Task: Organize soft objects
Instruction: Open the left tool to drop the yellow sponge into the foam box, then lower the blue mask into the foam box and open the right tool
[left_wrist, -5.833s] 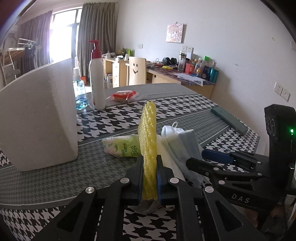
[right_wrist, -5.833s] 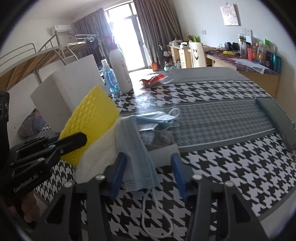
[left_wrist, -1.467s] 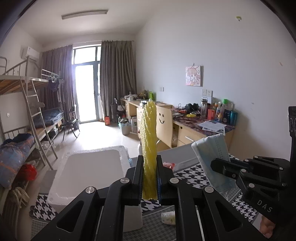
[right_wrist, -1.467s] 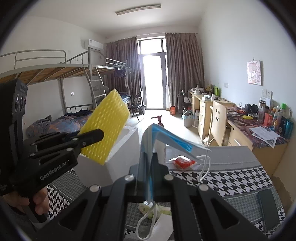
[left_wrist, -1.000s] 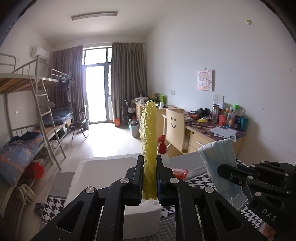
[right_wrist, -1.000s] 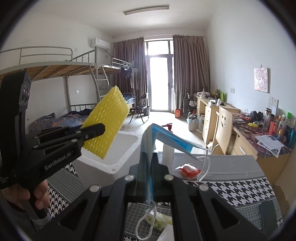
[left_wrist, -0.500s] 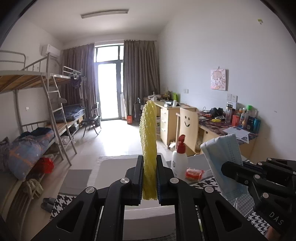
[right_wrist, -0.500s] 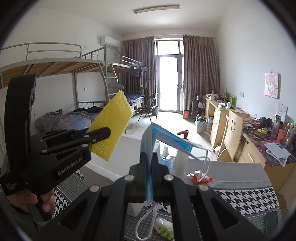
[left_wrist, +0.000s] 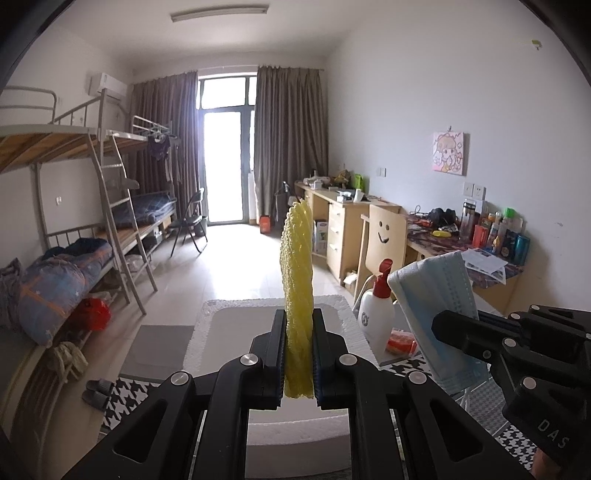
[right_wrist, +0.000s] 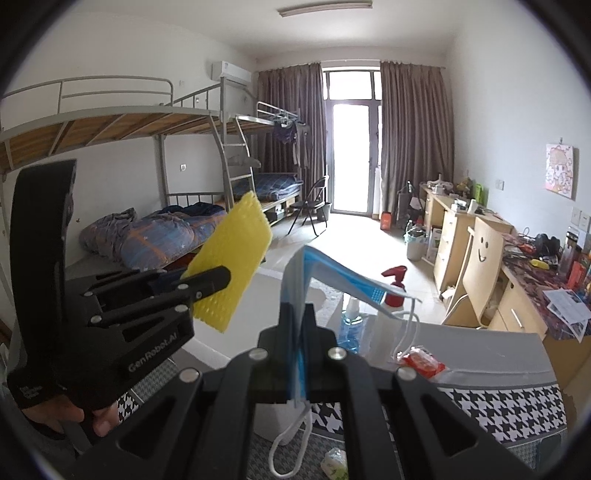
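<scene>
A table covered in black-and-white houndstooth cloth with grey bands (right_wrist: 506, 406) takes up the near part of the room. At its far end stands a big white foam box (left_wrist: 266, 325), open at the top.

Both tools are held up in the air above the table, side by side. The left gripper (left_wrist: 298, 363) has its black jaws pressed tight on the lower edge of a yellow, waffle-textured sponge sheet (left_wrist: 297, 280), which stands upright on its thin edge above the open box. From the right side, that same gripper (right_wrist: 207, 282) shows the sponge (right_wrist: 232, 258) as a tilted rectangle, and the bare hand (right_wrist: 74, 415) gripping the tool's handle shows at the bottom left.

The right gripper (right_wrist: 298, 343) is clamped on a folded pale-blue surgical face mask (right_wrist: 332, 275); its white ear loops (right_wrist: 291, 439) dangle below the jaws. The mask hangs just right of the sponge, not touching it.

Behind the box stand a white pump bottle with a red top (left_wrist: 376, 317) and a clear bottle of blue liquid (right_wrist: 351, 325). A small red-and-clear packet (right_wrist: 421, 362) lies beside them, and a green-printed tissue pack (right_wrist: 334, 463) lies low on the cloth.
</scene>
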